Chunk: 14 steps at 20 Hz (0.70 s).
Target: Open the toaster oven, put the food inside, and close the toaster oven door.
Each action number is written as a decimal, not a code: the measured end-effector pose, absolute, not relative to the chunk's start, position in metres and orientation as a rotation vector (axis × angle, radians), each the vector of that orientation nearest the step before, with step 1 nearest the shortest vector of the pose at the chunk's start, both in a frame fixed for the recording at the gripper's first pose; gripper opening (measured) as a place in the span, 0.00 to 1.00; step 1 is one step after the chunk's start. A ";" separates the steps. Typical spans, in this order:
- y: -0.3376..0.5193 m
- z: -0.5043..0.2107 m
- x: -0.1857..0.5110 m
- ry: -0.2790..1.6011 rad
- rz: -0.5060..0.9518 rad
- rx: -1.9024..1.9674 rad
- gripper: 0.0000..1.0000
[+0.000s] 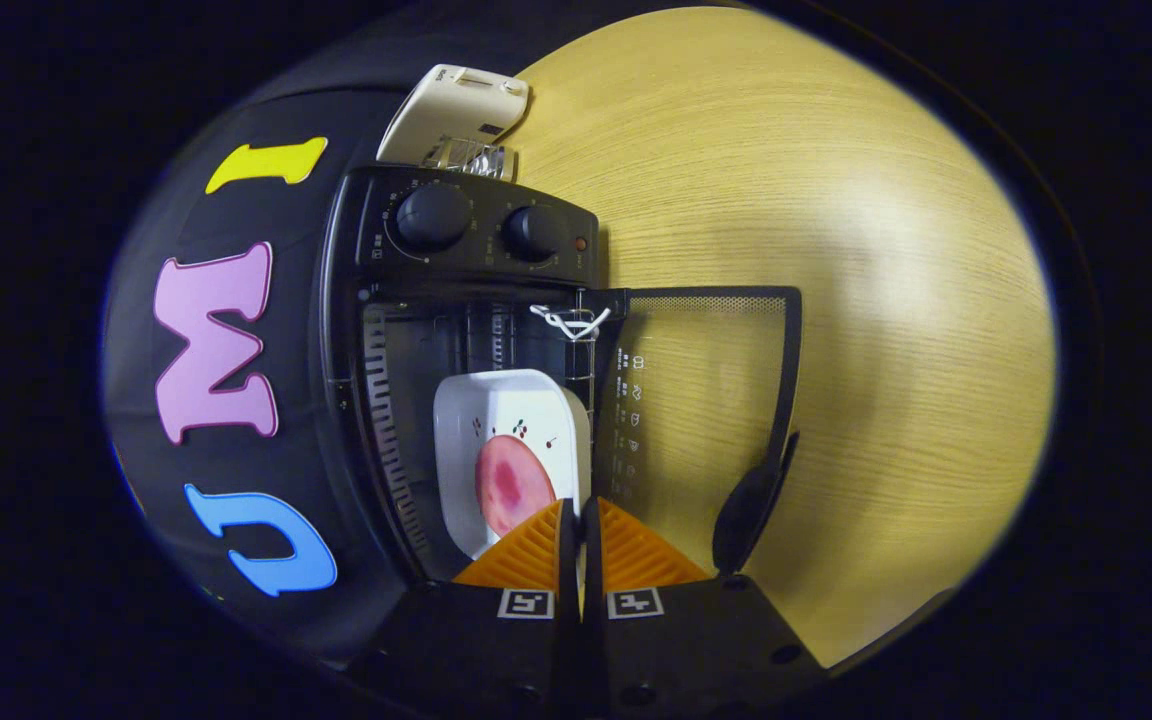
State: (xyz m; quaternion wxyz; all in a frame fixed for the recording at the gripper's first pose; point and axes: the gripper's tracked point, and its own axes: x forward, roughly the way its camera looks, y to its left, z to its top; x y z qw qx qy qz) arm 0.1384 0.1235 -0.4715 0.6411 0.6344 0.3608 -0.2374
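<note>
- The gripper (pixel 578 515) ends in two wedge-shaped jaws with ribbed, grooved inner faces that taper to narrow tips.
- The jaws stand nearly together, a thin slit between them.
- Behind each jaw sits a black, blocky carrier with flat, angled faces.
- Each carrier bears a small square marker, a black pattern on white, set just beside the central slit.
- Small round screw holes show on the black housing, near its outer corners and lower edge.
</note>
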 end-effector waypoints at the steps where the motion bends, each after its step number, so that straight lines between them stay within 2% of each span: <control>1: 0.124 -0.474 0.145 0.813 -0.559 1.445 0.05; 8: 0.128 -0.487 0.179 0.777 -0.634 1.433 0.05; 14: 0.136 -0.487 0.190 0.762 -0.589 1.495 0.10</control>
